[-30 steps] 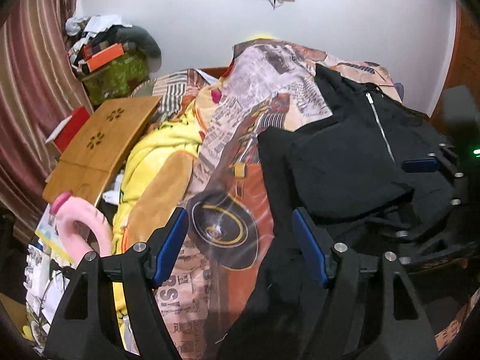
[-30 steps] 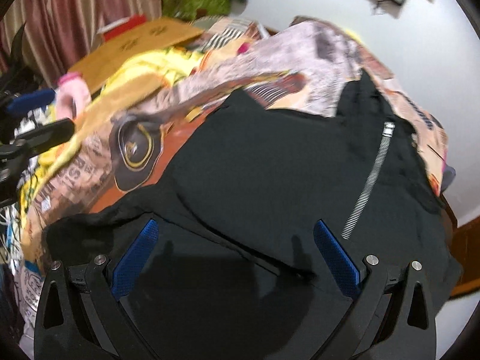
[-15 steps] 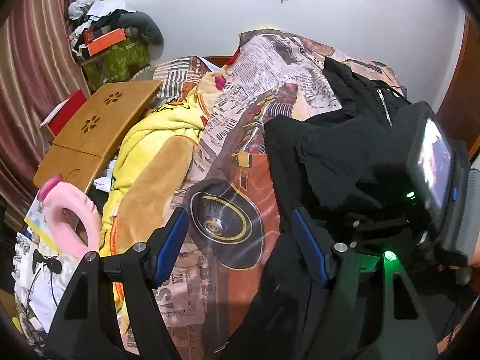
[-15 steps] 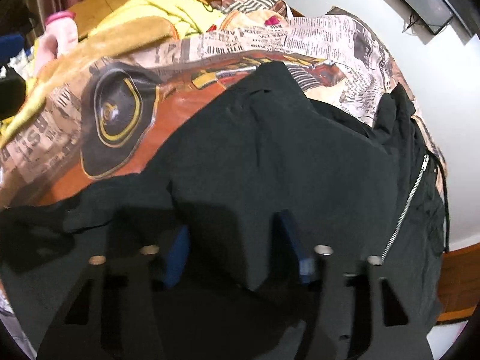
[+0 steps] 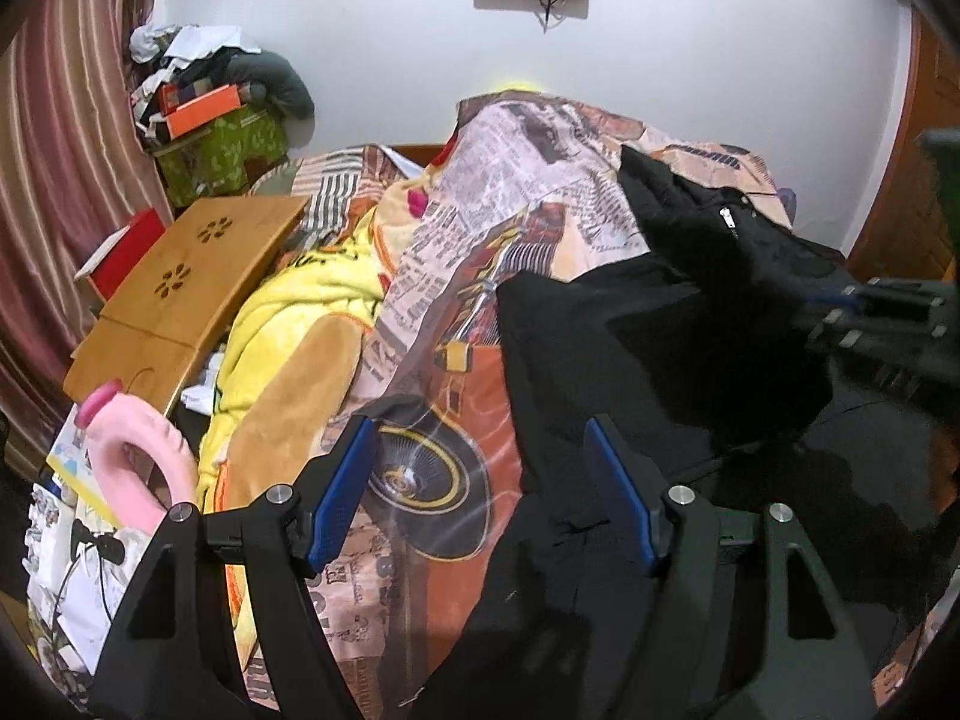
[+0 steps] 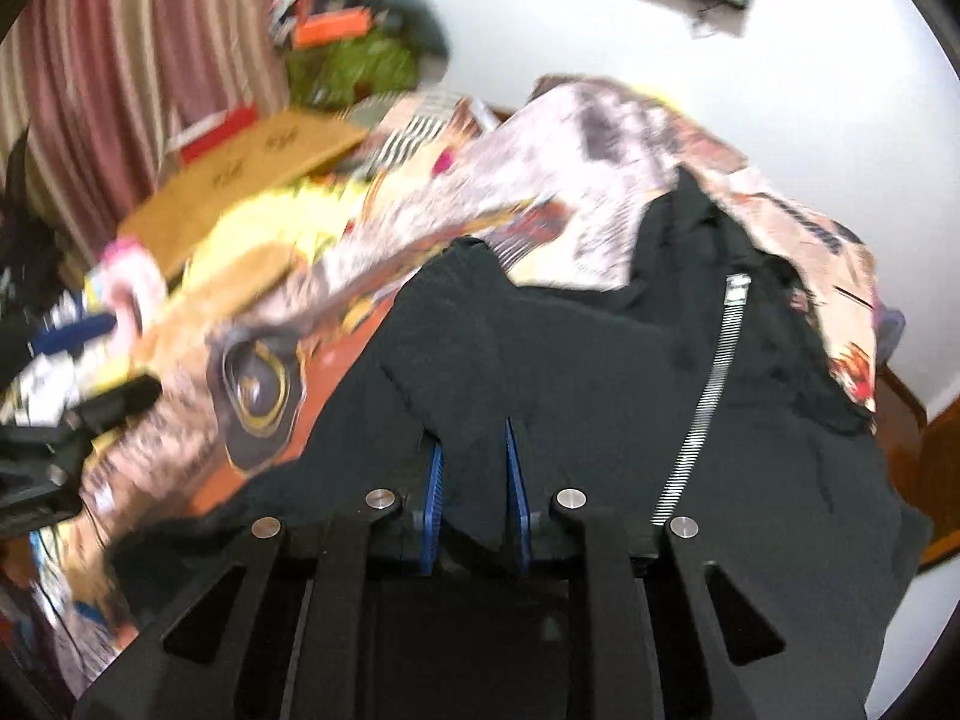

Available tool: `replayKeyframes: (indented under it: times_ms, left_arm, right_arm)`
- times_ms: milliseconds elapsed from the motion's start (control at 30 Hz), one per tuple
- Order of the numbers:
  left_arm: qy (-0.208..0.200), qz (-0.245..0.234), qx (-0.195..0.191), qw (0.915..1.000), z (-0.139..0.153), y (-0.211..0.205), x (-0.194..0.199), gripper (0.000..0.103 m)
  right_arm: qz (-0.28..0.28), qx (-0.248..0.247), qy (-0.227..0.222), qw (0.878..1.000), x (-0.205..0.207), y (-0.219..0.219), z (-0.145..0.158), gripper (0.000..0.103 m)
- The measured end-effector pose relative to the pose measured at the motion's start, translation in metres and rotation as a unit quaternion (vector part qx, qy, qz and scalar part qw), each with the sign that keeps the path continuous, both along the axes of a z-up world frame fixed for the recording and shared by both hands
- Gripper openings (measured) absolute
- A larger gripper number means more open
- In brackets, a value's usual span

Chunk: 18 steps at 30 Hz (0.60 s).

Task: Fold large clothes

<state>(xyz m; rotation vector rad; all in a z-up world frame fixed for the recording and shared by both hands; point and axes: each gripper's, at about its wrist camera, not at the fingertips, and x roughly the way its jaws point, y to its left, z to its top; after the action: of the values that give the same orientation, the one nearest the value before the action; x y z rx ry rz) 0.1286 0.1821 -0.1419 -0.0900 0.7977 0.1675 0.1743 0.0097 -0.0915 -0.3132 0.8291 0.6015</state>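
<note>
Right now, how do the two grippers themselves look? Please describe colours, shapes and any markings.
Both look alike. The left gripper has a matte black frame with triangular cut-outs, round silver bolt heads, and two flat blue ribbed fingers. The right gripper has the same black frame, silver bolts and blue pads. No cables, printed markings or sleeves are visible on either.

The left gripper (image 5: 480, 492) hovers wide open over the printed bedspread (image 5: 480, 264); the black jacket (image 5: 660, 348) lies just right of it.
</note>
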Motion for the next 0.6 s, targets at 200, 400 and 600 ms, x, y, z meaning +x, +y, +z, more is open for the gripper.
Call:
replayKeyframes:
  times_ms: [200, 400, 600]
  left_arm:
    - [-0.006, -0.009, 0.002, 0.9999, 0.009, -0.018, 0.007, 0.070]
    - [0.000, -0.026, 0.008, 0.9996, 0.009, -0.043, 0.017, 0.070]
    - [0.011, -0.045, 0.015, 0.9988, 0.006, -0.071, 0.027, 0.070]
  right_arm:
    - [-0.068, 0.055, -0.023, 0.996, 0.008, -0.059, 0.033, 0.016]
    - [-0.127, 0.096, -0.014, 0.987, 0.012, -0.121, 0.034, 0.015]
    - [-0.180, 0.100, 0.018, 0.978, 0.012, -0.167, 0.000, 0.015]
